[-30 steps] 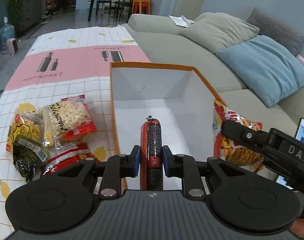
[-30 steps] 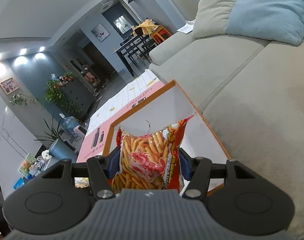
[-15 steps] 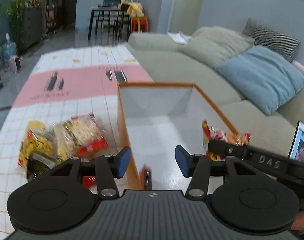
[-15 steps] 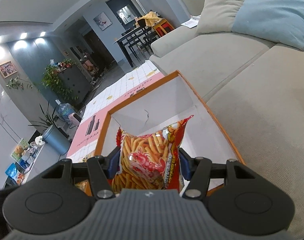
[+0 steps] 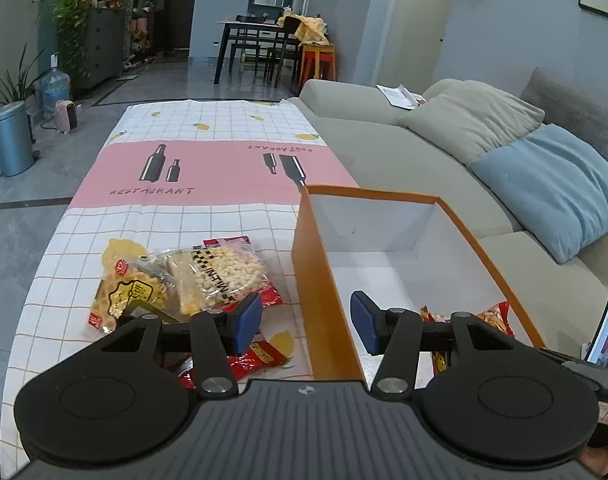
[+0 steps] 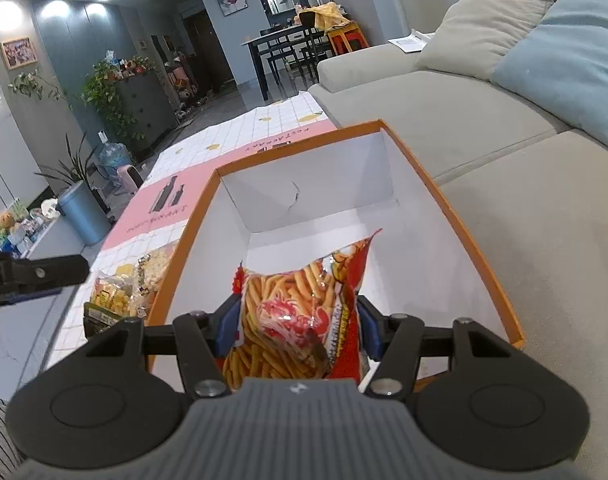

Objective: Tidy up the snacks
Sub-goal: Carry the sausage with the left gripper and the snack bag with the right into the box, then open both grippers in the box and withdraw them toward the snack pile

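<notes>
An orange box [image 5: 374,194] with a white inside stands on the tablecloth's right side. My left gripper [image 5: 306,318] is open and holds nothing, its two fingers straddling the box's left wall from above. Left of the box lie a waffle bag [image 5: 129,294], a bag of pale puffed snacks [image 5: 219,276] and a red packet [image 5: 247,360]. My right gripper [image 6: 299,320] is shut on a red bag of shrimp sticks [image 6: 295,312], held over the near end of the box [image 6: 295,142]. That bag [image 5: 492,316] also shows behind the left gripper's right finger. No sausage stick is visible.
The checked and pink tablecloth [image 5: 207,168] covers a low table. A grey sofa [image 5: 404,148] with beige and blue cushions runs along the right. A small screen [image 5: 606,328] stands at the right edge. A finger of the left gripper [image 6: 43,272] reaches in at the left of the right wrist view.
The left gripper opened, let go of the sausage stick inside the box, then rose and drew back to the left. The right gripper rolled level, still holding the shrimp stick bag over the box.
</notes>
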Motion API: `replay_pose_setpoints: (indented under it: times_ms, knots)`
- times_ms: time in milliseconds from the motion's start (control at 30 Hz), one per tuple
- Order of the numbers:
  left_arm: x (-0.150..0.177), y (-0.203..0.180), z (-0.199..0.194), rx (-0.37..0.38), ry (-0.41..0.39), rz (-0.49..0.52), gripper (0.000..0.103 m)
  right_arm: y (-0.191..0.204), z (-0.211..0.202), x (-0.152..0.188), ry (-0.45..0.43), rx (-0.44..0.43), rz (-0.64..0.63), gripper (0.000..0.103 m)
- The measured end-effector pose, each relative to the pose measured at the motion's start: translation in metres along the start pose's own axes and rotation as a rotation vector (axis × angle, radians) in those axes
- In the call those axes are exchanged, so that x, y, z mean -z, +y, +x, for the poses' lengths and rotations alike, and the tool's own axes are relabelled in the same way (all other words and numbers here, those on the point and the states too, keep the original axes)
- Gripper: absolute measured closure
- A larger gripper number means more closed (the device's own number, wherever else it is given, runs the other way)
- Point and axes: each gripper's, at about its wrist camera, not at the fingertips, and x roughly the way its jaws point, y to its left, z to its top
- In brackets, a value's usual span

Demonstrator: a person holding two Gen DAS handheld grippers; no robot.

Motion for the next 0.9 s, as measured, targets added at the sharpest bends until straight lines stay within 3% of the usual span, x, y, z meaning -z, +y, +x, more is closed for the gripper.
replay_pose_setpoints:
  times_ms: [233,333,367,633,900]
  knots:
    - [-0.001,0.003,-0.010,0.033,-0.043,0.018,0.041,0.001,-0.002,0.003,-0.003,0.023,-0.027,0.042]
    - [-0.001,-0.001,-0.013,0.039,-0.052,0.038,0.041,-0.003,-0.006,0.002,-0.030,0.014,0.004,0.023]
    - [-0.001,-0.003,-0.013,0.043,-0.053,0.044,0.041,-0.004,-0.007,0.002,-0.046,0.014,0.011,0.021]
    - [-0.003,-0.006,-0.020,0.023,-0.043,0.070,0.041,-0.002,-0.013,0.002,-0.111,-0.018,0.009,0.020]
    - [-0.013,0.025,-0.053,0.020,-0.083,0.065,0.041,-0.002,-0.021,0.002,-0.189,-0.048,0.081,0.020]
